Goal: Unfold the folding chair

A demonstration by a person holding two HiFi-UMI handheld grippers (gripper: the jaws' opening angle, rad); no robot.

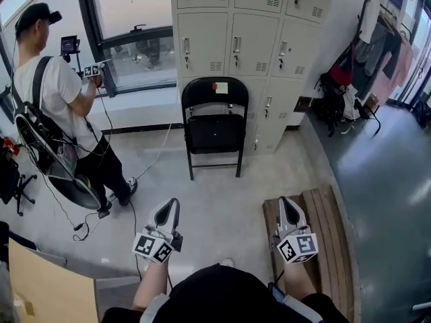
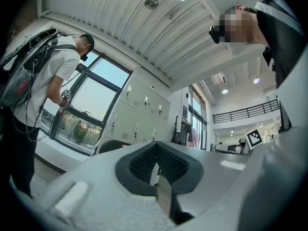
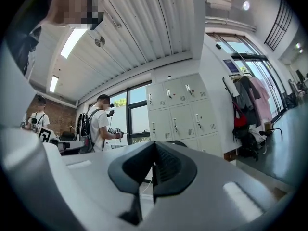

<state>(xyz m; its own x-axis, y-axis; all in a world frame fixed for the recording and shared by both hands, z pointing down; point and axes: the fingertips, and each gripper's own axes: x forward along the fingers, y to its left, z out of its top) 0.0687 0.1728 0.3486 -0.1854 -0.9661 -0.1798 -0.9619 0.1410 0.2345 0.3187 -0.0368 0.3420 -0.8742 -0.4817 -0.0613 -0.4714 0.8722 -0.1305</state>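
The black folding chair [image 1: 215,123] stands on its legs with the seat down, in front of the grey lockers, a small label on its backrest. Both grippers are held low in front of me, well short of the chair and pointing toward it. My left gripper [image 1: 170,206] is shut with nothing between its jaws; in the left gripper view its pads [image 2: 155,153] meet, and the chair's back [image 2: 109,146] shows beyond them. My right gripper [image 1: 288,203] is also shut and empty, its pads [image 3: 154,153] together.
A person with a backpack [image 1: 57,93] stands at the left by the window, holding another gripper, cables [image 1: 87,224] trailing on the floor. Lockers [image 1: 236,39] fill the back wall. A wooden pallet [image 1: 326,227] lies under my right gripper. Bags and clothes [image 1: 357,73] hang at right. Cardboard [image 1: 40,288] leans at lower left.
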